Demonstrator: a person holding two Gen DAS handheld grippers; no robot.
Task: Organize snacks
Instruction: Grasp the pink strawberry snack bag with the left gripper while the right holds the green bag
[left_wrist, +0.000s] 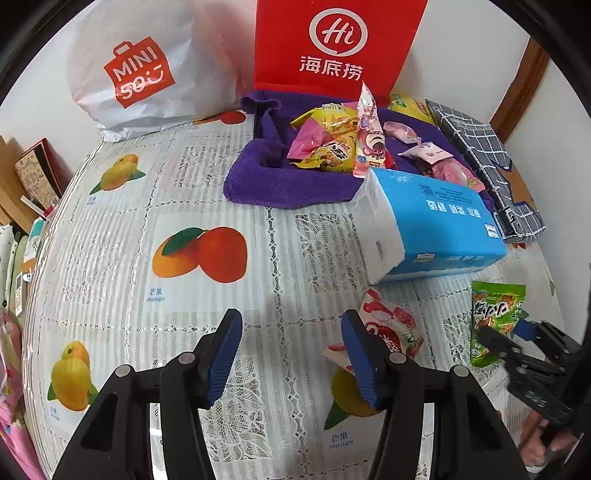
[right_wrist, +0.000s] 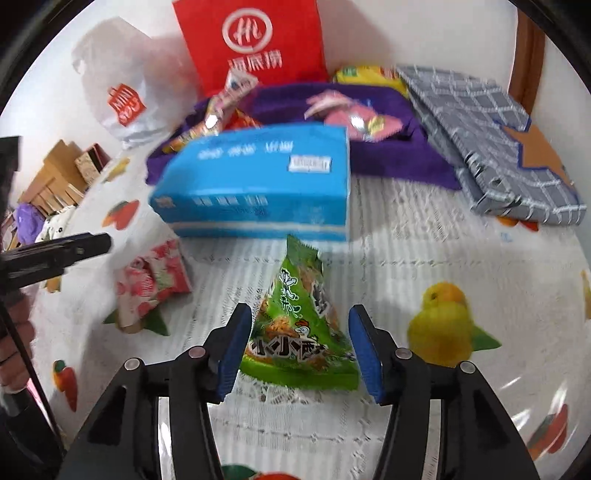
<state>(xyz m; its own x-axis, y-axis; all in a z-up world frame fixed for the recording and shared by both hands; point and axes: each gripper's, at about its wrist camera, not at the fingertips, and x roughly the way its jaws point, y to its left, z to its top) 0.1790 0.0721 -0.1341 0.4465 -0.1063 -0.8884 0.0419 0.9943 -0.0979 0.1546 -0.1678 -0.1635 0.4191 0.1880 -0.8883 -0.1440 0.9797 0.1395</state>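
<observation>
A green snack packet (right_wrist: 301, 332) lies on the table between the open fingers of my right gripper (right_wrist: 299, 347); it also shows in the left wrist view (left_wrist: 495, 317) with the right gripper (left_wrist: 517, 336) at it. A red-and-white snack packet (left_wrist: 391, 332) lies just right of my open, empty left gripper (left_wrist: 291, 354), partly behind its right finger; it also shows in the right wrist view (right_wrist: 151, 284). A purple towel (left_wrist: 288, 184) at the back holds several snack packets (left_wrist: 332, 147).
A blue tissue pack (left_wrist: 432, 221) lies in front of the towel. A red paper bag (left_wrist: 332, 40) and a white plastic bag (left_wrist: 140, 66) stand at the back wall. A grey checked cloth (left_wrist: 484, 166) lies at the right. Boxes (left_wrist: 33, 181) sit off the table's left edge.
</observation>
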